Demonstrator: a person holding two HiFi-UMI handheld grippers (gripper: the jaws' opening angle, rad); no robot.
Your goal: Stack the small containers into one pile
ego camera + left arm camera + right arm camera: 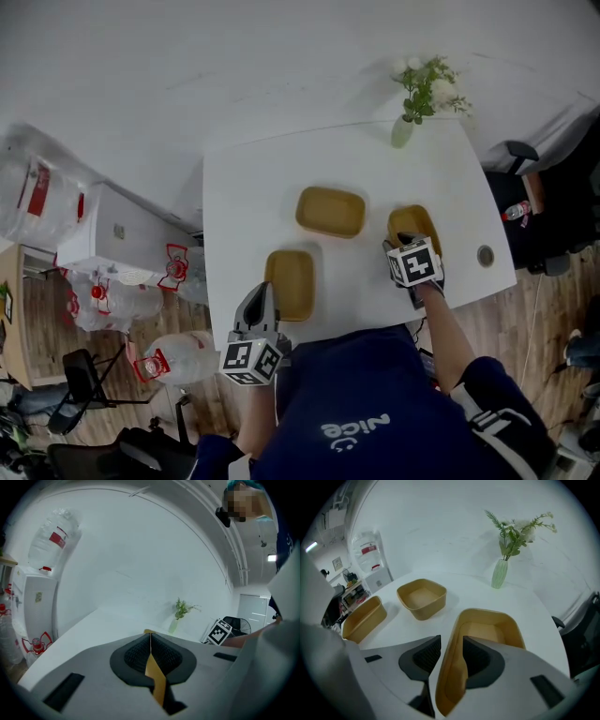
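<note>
Evenly tan containers [330, 212] — shallow, round-cornered

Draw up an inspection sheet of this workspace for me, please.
Surface: white table.
Job's things: three tan containers, not yet stacked: left container, middle container, right container.
Clutter: vase of flowers at the far edge; small round disc near the right edge.
Grippers: left gripper shut on the left container's wall; right gripper open, jaws astride the right container's wall.
Cables: nothing seen on the table.
Surroundings: water bottles, white cabinet, chair.
</note>
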